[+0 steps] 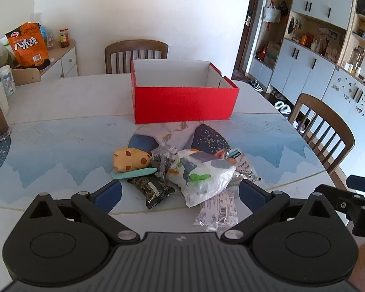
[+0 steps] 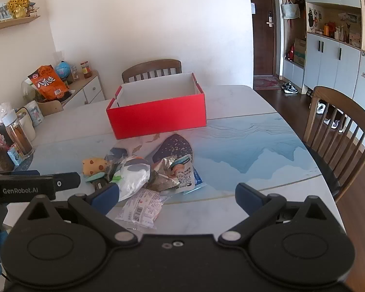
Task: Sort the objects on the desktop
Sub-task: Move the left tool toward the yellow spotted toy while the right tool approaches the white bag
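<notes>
Sorting has not begun, by the look of it: the red box (image 1: 186,107) stands with nothing visible inside, beyond the heap, straight ahead of both tongs. The left tongs (image 1: 180,193) are spread wide and hold nothing, their blue tips flanking the near edge of the heap. The right tongs (image 2: 177,196) are also spread and hold nothing; the heap lies ahead and toward their left tip, with the left tool's black arm reaching in from that side.

The next move, I judge, calls for picking one item off the near edge, closing on it alone, and carrying it forward over the box wall. The wrappers overlap, so a clean pinch on a single piece matters.

Counted in the heap: one yellow spotted toy (image 1: 131,159), one teal strip (image 1: 135,173) just before it, one dark snack bar (image 1: 152,191) between the left tips, one large white patterned pouch (image 1: 202,175), one clear barcode packet (image 1: 217,213) nearest the tongs, one crinkled clear wrapper (image 1: 161,158), one silver foil packet (image 2: 166,178), and one white printed sachet (image 2: 186,177). More may hide underneath. One box.
</notes>
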`<state>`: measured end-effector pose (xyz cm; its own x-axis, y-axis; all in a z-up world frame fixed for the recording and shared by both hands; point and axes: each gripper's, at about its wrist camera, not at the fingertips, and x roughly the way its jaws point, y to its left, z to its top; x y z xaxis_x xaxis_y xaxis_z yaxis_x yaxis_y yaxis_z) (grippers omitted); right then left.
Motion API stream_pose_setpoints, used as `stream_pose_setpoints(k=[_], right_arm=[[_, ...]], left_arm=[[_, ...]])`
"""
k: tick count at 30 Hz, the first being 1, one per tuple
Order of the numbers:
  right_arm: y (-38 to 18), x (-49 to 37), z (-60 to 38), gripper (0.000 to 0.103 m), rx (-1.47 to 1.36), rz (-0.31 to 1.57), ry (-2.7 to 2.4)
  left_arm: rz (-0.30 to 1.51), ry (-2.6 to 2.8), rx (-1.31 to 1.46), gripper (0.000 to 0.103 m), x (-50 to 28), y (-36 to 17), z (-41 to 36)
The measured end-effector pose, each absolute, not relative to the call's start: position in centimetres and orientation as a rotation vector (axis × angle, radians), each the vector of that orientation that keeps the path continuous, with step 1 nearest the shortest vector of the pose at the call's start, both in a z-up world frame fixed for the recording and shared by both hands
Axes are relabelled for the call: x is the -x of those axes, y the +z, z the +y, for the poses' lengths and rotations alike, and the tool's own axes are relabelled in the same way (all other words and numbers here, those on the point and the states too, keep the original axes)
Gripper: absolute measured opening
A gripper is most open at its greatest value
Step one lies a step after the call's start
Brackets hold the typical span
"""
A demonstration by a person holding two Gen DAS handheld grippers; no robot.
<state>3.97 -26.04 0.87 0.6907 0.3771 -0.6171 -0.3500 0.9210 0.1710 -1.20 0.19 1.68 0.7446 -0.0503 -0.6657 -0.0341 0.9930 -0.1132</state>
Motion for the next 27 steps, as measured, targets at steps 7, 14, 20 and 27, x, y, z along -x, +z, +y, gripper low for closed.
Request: stream_pose_setpoints(k=[7,14,20,27], right_arm=[[1.0,-3.5,-26.0,0.102,-0.013,0.666,0.430],[1.1,-3.6,-26.0,0.102,-0.018,0.660,0.453],[1.4,-3.7,-25.1,0.102,-0.001,0.645,0.488],[1.3,-4.3,-23.4,0.102,0.037,0.627,0.504]], left_arm=[[0.725,0.011,0.099,0.103,1.2,1.9,-0.3],[0.723,0.008,0.081,0.103,1.3,1.9,-0.8],[0.701,-0.001,0.069,0.102,1.2,1.9,-0.6],[0.667,-0.013,0.037,0.102,-0.2,1.6,0.3]])
